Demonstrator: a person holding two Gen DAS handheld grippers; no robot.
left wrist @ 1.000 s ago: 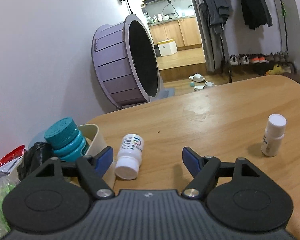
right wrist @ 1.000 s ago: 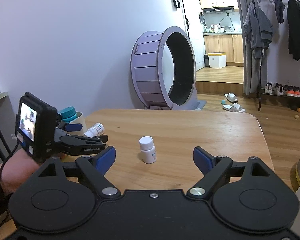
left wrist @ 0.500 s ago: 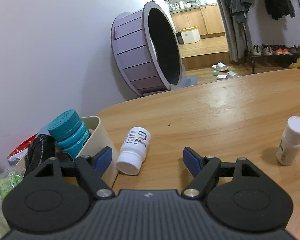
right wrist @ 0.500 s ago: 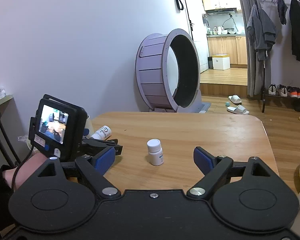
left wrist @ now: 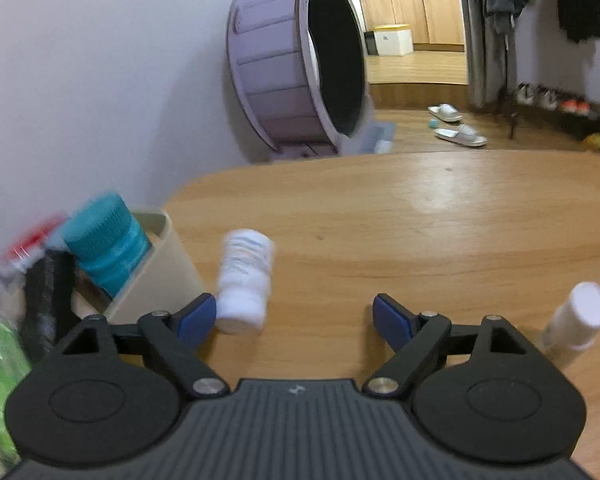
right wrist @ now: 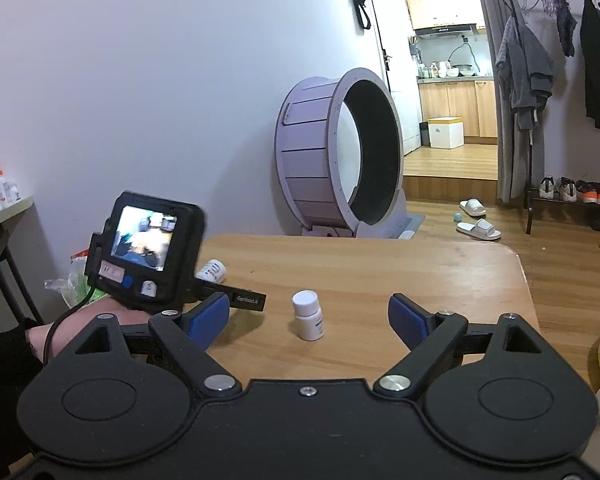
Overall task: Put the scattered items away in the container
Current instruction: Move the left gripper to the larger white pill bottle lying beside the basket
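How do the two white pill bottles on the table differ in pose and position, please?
The lying bottle rests on its side beside the beige container, close ahead of the left gripper. The standing bottle is upright in open table space, ahead of the right gripper. Both are white, capped and ungripped.

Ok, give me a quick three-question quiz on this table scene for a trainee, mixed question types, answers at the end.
1. True or false: the white bottle nearest the left gripper stands upright.
2. What sticks out of the beige container? A) teal-capped bottle B) spoon C) mug
3. Fill in: the small white bottle ahead of the right gripper stands ___ on the table.

Key: 1 false, it lies on its side. 2 A, the teal-capped bottle. 3 upright.
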